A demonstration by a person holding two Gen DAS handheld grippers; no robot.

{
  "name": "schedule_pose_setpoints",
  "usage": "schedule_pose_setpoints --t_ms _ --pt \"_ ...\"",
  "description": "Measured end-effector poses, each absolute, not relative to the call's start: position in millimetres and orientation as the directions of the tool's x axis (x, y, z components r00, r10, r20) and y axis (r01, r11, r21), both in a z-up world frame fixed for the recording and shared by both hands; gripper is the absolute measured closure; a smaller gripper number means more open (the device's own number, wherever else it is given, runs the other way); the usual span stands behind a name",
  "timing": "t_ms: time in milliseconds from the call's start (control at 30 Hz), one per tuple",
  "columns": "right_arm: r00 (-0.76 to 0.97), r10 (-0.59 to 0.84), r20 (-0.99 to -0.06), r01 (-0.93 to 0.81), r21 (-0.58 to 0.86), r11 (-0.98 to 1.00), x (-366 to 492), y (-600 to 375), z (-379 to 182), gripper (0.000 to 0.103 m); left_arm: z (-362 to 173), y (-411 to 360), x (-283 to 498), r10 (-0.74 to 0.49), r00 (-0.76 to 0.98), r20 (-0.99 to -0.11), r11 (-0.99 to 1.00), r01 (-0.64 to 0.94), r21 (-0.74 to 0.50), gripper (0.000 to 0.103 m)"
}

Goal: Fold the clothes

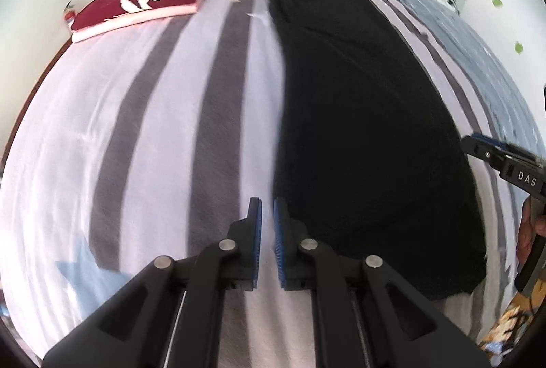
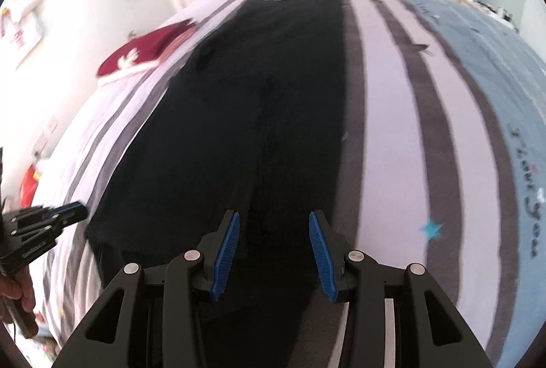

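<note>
Bedroom, striped bed point(image 1: 153, 115). Black garment point(image 1: 358, 115) laid flat, long strip down bed, likely ready for next fold. Folded maroon top point(image 1: 143, 2) parked at far left corner. Left gripper point(image 1: 268, 214) jaws pressed together, empty; right gripper point(image 2: 274, 231) jaws spread, empty, above garment's near end.

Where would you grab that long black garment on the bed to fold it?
Probably at the two near corners of the black garment, one gripper each, coming down from above at the bed's near end. It lies flat and lengthwise on the striped bedspread, so its thin near hem is the closest free edge to pinch and carry toward the far end.
</note>
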State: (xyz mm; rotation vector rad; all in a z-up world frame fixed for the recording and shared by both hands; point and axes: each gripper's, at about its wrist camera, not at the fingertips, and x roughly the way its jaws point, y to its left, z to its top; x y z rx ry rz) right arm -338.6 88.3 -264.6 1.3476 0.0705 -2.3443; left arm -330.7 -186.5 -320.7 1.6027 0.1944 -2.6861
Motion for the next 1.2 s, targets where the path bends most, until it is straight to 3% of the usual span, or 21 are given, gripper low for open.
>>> schedule_pose_setpoints --t_ms 267,433,567,633,900,1200 --pt "-0.513 -0.308 -0.801 0.269 0.19 -0.944 -428.2 69.5 -265.4 0.064 -313.7 -184.4 -482.3 0.174 -0.572 -0.802 -0.982 -0.045 -0.181 0.094" --pt "-0.55 -0.322 -0.771 0.236 0.226 -0.945 -494.2 49.6 -274.2 0.064 -310.7 -163.1 -569.9 0.204 -0.649 -0.733 -0.979 -0.125 -0.161 0.091" --pt "-0.56 -0.34 -0.756 0.244 0.242 -0.939 -528.9 37.5 -279.7 0.064 -344.9 -164.0 -600.5 0.137 -0.622 -0.771 -0.99 -0.113 -0.084 0.091" --pt "-0.554 -0.34 -0.76 0.256 0.233 -0.938 -538.1 33.8 -285.3 0.064 -360.6 -180.3 -605.0 0.133 -0.608 -0.783 -0.991 -0.083 -0.104 0.098" --pt "-0.523 -0.347 -0.779 0.325 0.194 -0.926 -544.6 31.0 -307.3 0.064 -359.9 -190.8 -607.3 0.146 -0.615 -0.775 -0.986 -0.031 -0.162 0.1" --pt "-0.539 -0.368 -0.758 0.374 0.176 -0.911 -580.6 17.5 -297.1 0.064 -351.7 -176.3 -647.6 0.098 -0.633 -0.768 -0.995 -0.055 -0.081 0.099"
